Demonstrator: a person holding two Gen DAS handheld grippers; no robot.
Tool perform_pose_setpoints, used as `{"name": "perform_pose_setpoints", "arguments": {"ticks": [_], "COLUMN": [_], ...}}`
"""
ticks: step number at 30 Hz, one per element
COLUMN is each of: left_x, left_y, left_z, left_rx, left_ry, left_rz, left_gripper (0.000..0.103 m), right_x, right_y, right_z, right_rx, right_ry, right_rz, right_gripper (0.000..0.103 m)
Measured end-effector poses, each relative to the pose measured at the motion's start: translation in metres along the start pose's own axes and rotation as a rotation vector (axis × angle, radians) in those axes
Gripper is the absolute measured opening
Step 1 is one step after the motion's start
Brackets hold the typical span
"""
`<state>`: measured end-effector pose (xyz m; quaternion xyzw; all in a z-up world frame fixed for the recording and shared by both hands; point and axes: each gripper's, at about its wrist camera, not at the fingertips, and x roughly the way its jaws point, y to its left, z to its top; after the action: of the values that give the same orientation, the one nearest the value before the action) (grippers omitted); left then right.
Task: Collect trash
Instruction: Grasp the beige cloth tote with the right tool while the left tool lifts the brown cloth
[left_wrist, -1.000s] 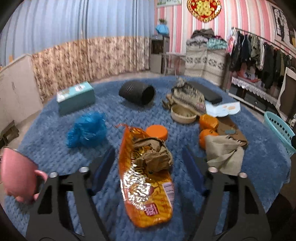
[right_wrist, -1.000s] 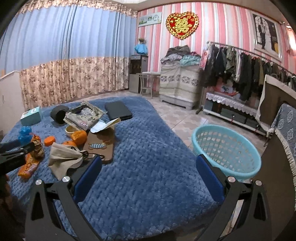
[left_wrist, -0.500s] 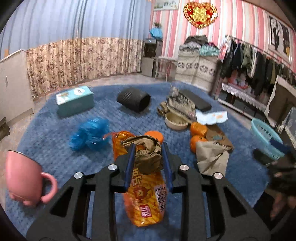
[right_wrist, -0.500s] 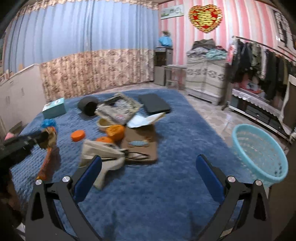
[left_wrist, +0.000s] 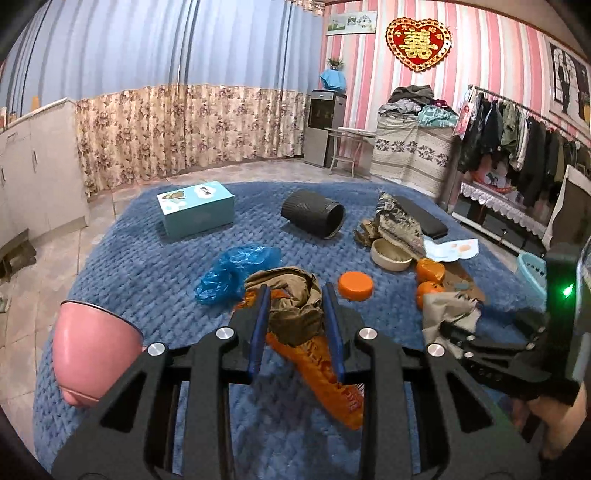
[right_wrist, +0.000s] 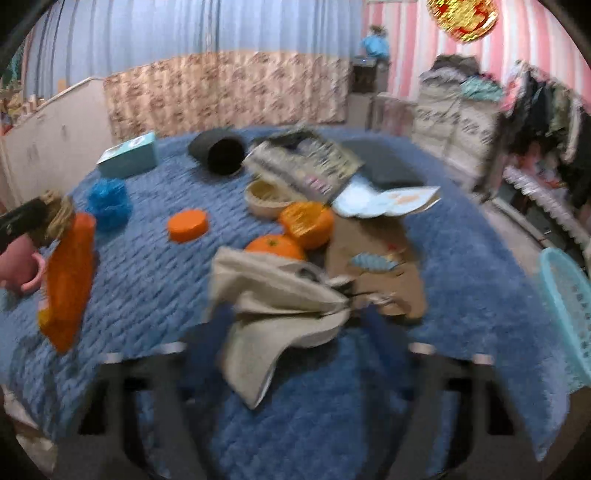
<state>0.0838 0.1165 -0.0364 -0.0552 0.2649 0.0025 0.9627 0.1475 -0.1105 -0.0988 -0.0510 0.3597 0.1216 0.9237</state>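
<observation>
Orange foil and crumpled brown paper mark the trash in hand: the left tool (left_wrist: 295, 328) has its two blue pads closed on the brown paper wad (left_wrist: 291, 310), and the orange snack wrapper (left_wrist: 317, 369) hangs with it, its lower end trailing just above the blue rug (left_wrist: 147, 280). In the right wrist view this same bundle appears at the far left, lifted beside a pink mug (left_wrist: 88, 354).

The right tool (right_wrist: 295, 325) comes down over a beige crumpled paper (right_wrist: 273, 306) lying on the rug just in front of two oranges (right_wrist: 291, 232). Its jaws have just been closing from full width, with the paper lying between them; the view is motion-blurred, and whether the pads already press on the paper cannot be told.

Other loose items remain on the rug: a blue plastic bag (left_wrist: 236, 273), an orange lid (left_wrist: 355, 288), a black cup on its side (left_wrist: 314, 218), a teal box (left_wrist: 195, 212) and a small bowl (left_wrist: 391, 254). A teal basket (right_wrist: 565, 314) stands off the rug's right edge, well apart from both tools.

Step in hand, as judged: picking up, one piece secured on the left, a second being taken on the right. The next move calls for the right jaws to finish closing on the paper without catching the nearby oranges, then for both loads to be carried to the basket, the likely bin.
</observation>
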Motion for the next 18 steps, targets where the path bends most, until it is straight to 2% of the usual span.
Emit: {"name": "perform_pose_setpoints", "arguments": {"ticks": [2, 3, 5, 6, 7, 12, 18], "left_x": [-0.001, -0.002, -0.004, -0.004, -0.003, 0.000, 0.001], "left_y": [-0.006, -0.008, -0.015, -0.017, -0.021, -0.035, -0.057], "left_z": [0.003, 0.004, 0.006, 0.007, 0.009, 0.016, 0.032], "left_rx": [0.011, 0.016, 0.024, 0.023, 0.025, 0.038, 0.068], "left_ry": [-0.008, -0.012, -0.020, -0.019, -0.016, -0.022, -0.046], "left_rz": [-0.011, -0.013, -0.033, -0.040, -0.050, -0.070, -0.086], "left_gripper": [0.027, 0.027, 0.027, 0.027, 0.027, 0.027, 0.027], "right_x": [-0.002, -0.004, -0.011, -0.015, -0.020, -0.034, -0.051], "right_y": [-0.001, -0.003, -0.010, -0.013, -0.018, -0.045, -0.084], "right_z": [-0.001, -0.001, 0.000, 0.001, 0.002, 0.006, 0.007], "right_rx": [0.004, 0.004, 0.022, 0.032, 0.041, 0.095, 0.173], "right_ry": [-0.012, -0.019, -0.034, -0.044, -0.055, -0.095, -0.149], "right_rz": [0.019, 0.025, 0.054, 0.062, 0.067, 0.094, 0.078], "right_gripper": [0.045, 0.032, 0.025, 0.013, 0.007, 0.004, 0.004]}}
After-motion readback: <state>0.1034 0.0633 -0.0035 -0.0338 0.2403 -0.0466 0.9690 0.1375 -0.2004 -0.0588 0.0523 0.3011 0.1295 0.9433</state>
